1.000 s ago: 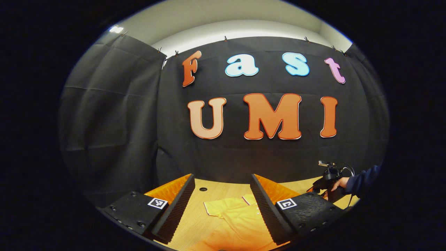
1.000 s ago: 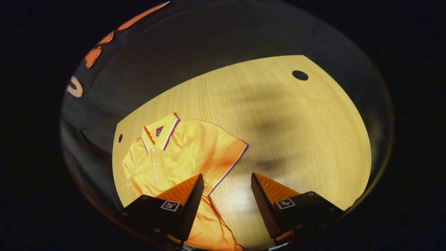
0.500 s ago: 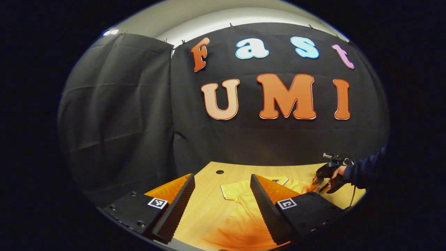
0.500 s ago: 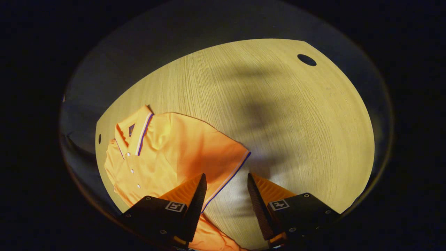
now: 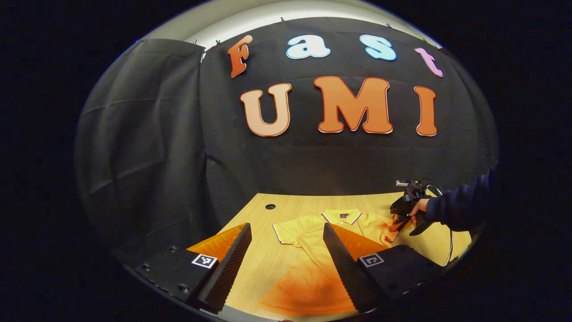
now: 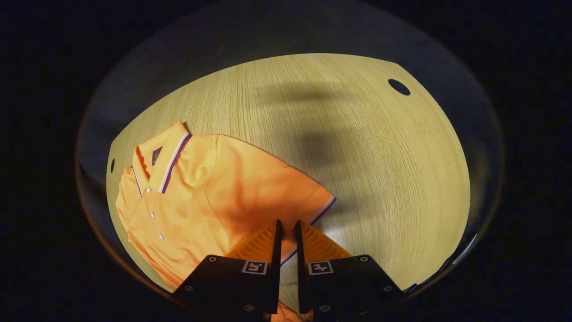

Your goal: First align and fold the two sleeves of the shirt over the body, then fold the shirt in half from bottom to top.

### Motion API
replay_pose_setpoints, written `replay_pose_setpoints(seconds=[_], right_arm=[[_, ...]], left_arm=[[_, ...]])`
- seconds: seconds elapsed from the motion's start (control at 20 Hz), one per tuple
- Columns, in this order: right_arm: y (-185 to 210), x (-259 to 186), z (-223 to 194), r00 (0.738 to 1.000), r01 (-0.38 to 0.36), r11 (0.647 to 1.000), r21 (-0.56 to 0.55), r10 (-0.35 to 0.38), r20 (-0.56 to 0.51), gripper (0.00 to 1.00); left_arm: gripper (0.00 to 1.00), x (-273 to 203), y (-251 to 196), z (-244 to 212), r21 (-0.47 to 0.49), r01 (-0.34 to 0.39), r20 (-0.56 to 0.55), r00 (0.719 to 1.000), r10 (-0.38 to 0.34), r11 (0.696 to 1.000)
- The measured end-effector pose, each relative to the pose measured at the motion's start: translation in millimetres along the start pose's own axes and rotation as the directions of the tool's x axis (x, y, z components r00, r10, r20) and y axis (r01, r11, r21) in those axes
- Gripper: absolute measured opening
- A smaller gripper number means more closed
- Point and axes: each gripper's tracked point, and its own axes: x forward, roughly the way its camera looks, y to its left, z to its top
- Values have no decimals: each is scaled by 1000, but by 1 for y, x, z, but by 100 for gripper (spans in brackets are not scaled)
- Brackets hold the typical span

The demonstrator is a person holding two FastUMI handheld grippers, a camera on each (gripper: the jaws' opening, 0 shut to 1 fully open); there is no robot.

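An orange polo shirt (image 6: 210, 201) lies flat on the wooden table (image 6: 357, 147), collar at the left and buttons up. My right gripper (image 6: 287, 227) has its fingers drawn to a narrow slit over the striped hem of the shirt's sleeve (image 6: 308, 201), pinching the hem. In the left gripper view the shirt (image 5: 308, 268) spreads below my open left gripper (image 5: 286, 230), which hovers above it with nothing between its fingers. Farther right, a hand in a dark sleeve (image 5: 456, 210) holds the right gripper (image 5: 397, 221) down on the shirt's far sleeve.
A black cloth wall (image 5: 147, 156) rises behind and to the left of the table. Round cable holes sit in the tabletop at the far corners (image 5: 270, 206) (image 6: 398, 86). Bare wood stretches to the right of the shirt (image 6: 393, 179).
My right gripper's fingers have drawn from wide apart to nearly together over the sleeve hem. My left gripper's view has tilted down, bringing more of the shirt and table into sight.
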Motion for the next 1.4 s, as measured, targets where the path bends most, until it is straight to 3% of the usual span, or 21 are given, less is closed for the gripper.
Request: replay_pose_setpoints(seconds=[0.1, 0.2, 0.45, 0.65, 1.05, 1.15, 1.3, 1.4], right_arm=[[-7, 1, -1, 1000, 2, 999, 51, -2, -4, 18], [-6, -1, 0, 999, -28, 989, 146, 32, -26, 7], [-3, -29, 31, 993, -89, 971, 221, 68, 98, 7], [17, -50, 37, 984, -118, 981, 154, 94, 150, 7], [108, -74, 29, 958, -223, 975, -22, 224, 177, 7], [127, -78, 23, 949, -260, 964, -52, 265, 171, 13], [149, -83, 14, 937, -301, 949, -93, 312, 159, 43], [149, -89, 12, 937, -286, 952, -112, 303, 173, 50]], left_arm=[[99, 21, 9, -2, 2, 56, -4, 998, -56, 998], [99, 43, 29, -3, 9, 82, -26, 996, -82, 997], [99, 96, 56, -19, -58, 125, -90, 987, -130, 990], [99, 117, 63, -23, -84, 140, -109, 983, -149, 987], [100, 133, 76, -34, -113, 135, -134, 980, -150, 984], [100, 135, 84, -40, -121, 126, -142, 979, -143, 985], [100, 142, 91, -52, -131, 119, -162, 977, -140, 984], [100, 150, 95, -62, -139, 122, -189, 971, -147, 983]])
